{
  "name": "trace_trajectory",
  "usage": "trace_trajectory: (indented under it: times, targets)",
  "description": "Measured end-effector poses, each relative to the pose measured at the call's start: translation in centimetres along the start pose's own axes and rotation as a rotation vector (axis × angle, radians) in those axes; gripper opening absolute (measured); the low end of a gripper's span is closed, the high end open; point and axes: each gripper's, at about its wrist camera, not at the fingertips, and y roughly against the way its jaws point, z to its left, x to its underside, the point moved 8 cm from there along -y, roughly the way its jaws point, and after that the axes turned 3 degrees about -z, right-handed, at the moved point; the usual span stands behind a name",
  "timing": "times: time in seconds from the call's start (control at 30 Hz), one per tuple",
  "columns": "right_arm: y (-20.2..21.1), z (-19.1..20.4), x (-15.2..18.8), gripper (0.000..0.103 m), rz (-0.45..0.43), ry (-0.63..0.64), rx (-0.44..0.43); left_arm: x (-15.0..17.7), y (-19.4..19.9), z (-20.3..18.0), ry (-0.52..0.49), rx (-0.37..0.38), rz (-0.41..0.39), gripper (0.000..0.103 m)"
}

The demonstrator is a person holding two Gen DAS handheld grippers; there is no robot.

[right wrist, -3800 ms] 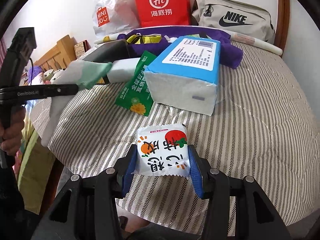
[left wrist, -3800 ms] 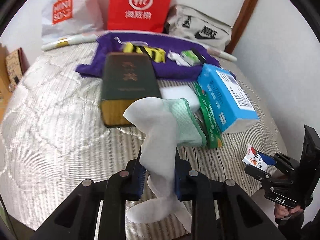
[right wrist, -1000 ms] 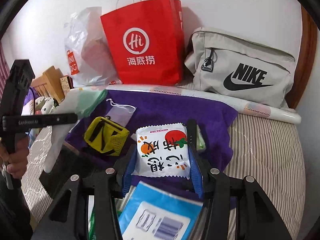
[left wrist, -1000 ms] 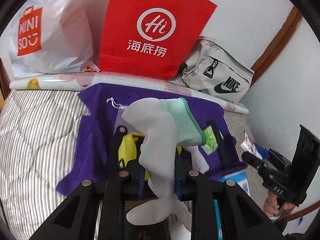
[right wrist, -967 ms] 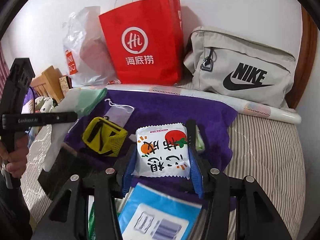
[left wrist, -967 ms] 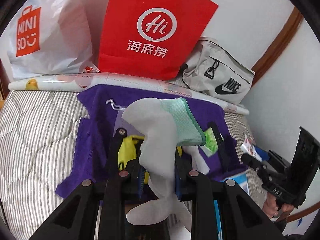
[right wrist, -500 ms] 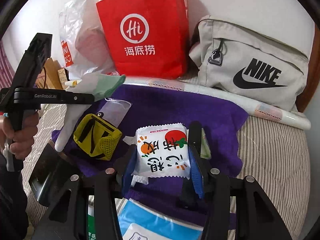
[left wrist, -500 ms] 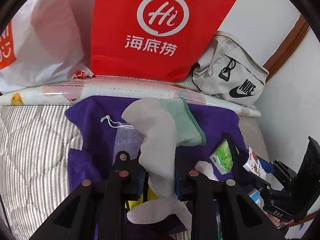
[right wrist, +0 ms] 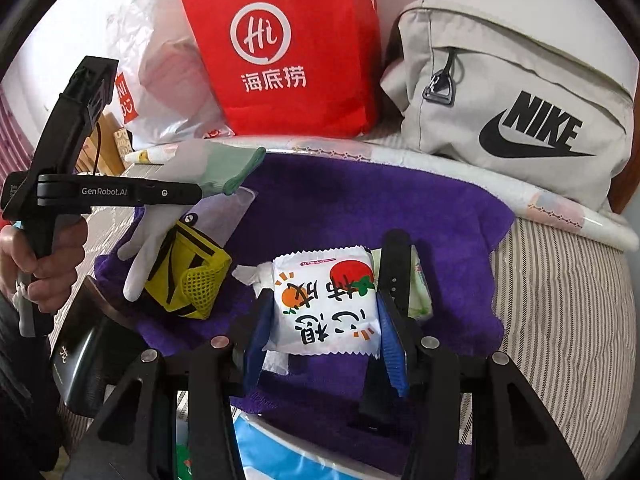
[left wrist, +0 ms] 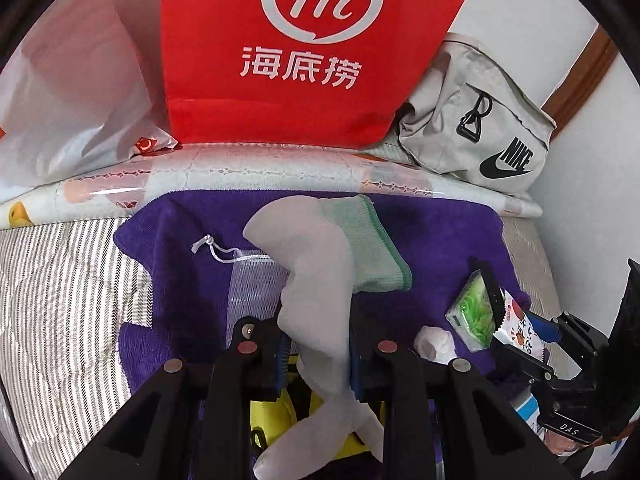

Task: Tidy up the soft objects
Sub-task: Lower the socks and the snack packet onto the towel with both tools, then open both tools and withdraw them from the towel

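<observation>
L jaws clenching grey glove mid-palm, cuff flopping to 1 o'clock | R jaws gripping snack packet by its sides | both hovering over purple towel, likely the soft-goods drop spot | red bag at 12 o'clock

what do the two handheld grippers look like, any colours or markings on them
Both are matte black plastic with angular, triangular cut-out arms, round silver rivets, and blue ribbed pads on the fingers. The left gripper carries white "GenRobot.AI" lettering along its side, a pistol-style handle and a thin black cable at its rear block. The right gripper shows small white "DAS" lettering near its base.
</observation>
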Motion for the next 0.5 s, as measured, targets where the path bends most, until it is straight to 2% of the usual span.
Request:
trace_trajectory:
  times: [0.17,0.3,0.37,0.4,0.43,0.5]
  targets:
    - [-0.58,-0.06,0.16,0.050,0.021,0.001,0.003,0.39,-0.38,0.00,-0.011,-0.001,0.016,0.022]
    - [-0.72,0.01,0.12,0.050,0.024,0.012,0.008,0.63,-0.56,0.09,-0.006,0.006,0.031,0.026]
    - [-0.60,0.10,0.05,0.058,0.021,0.020,0.003,0.75,-0.52,-0.01,0.000,0.019,0.033,0.029]
    - [-0.53,0.13,0.03,0.061,0.017,0.024,0.004,0.83,-0.39,-0.06,0.000,0.028,0.031,0.034]
    - [-0.48,0.11,-0.03,0.064,0.012,0.029,0.012,0.94,-0.28,-0.09,-0.001,0.031,0.031,0.044]
    - [-0.49,-0.07,-0.10,0.065,0.009,0.032,0.029,1.08,0.01,-0.16,-0.008,0.018,0.027,0.054]
